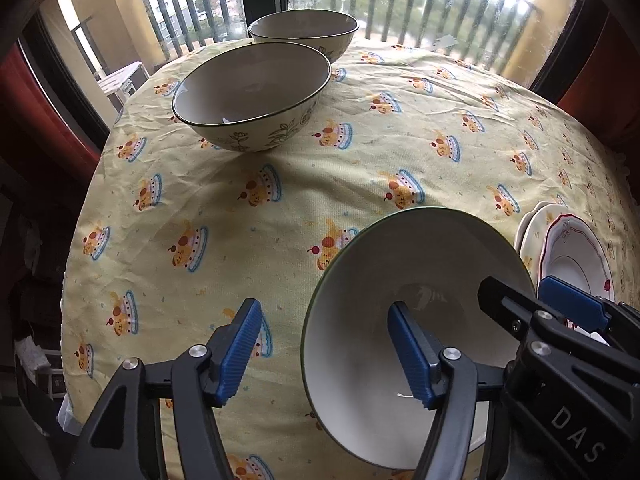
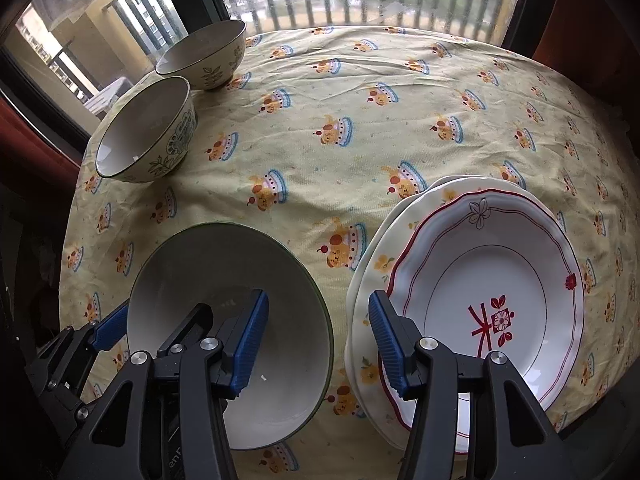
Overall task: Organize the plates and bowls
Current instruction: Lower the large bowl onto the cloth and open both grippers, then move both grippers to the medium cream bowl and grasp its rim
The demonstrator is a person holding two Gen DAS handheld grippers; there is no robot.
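Observation:
A white bowl with a green rim [image 1: 384, 280] [image 2: 208, 272] sits near the table's front edge. My left gripper [image 1: 324, 348] is open, its jaws straddling the bowl's left rim, one finger inside the bowl. My right gripper [image 2: 316, 344] is open and empty above the gap between this bowl and a stack of plates [image 2: 500, 280], topped by a white plate with red trim. The plate stack also shows in the left wrist view [image 1: 568, 248]. Two leaf-patterned bowls [image 1: 256, 92] [image 1: 308, 32] stand apart at the far left, also seen in the right wrist view [image 2: 148, 132] [image 2: 204, 56].
A yellow tablecloth with cake prints [image 1: 360, 152] covers the round table. A window with balcony railing [image 1: 400, 4] lies behind it. Red curtains [image 1: 32, 96] hang at the sides. The right gripper's body [image 1: 560, 344] shows beside the near bowl.

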